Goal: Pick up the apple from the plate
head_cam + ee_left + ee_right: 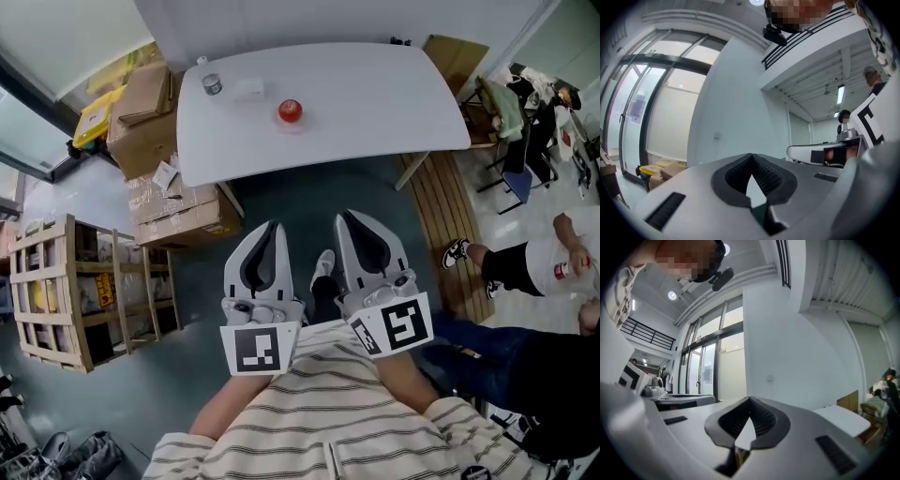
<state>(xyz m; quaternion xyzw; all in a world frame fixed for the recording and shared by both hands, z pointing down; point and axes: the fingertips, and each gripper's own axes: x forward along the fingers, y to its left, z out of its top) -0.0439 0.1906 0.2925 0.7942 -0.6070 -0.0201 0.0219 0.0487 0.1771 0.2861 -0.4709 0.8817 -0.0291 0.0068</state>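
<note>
Head view: open floor [281, 192] separates table [375, 94] edge from left gripper [271, 226] and right gripper [349, 217], both closed, empty. Apple [290, 111] sits on plate [302, 125].

Head view: from the person's head, steeply down; table [375, 103] far at 12 o'clock, left gripper [270, 230] and right gripper [349, 217] close at 6 o'clock
Left gripper view: level along its jaws toward a white wall [736, 103]; right gripper near at 3 o'clock
Right gripper view: level toward that wall; left gripper at 9 o'clock, table at 4 o'clock
Shared: wall and windows [710, 366] in both gripper views
</note>
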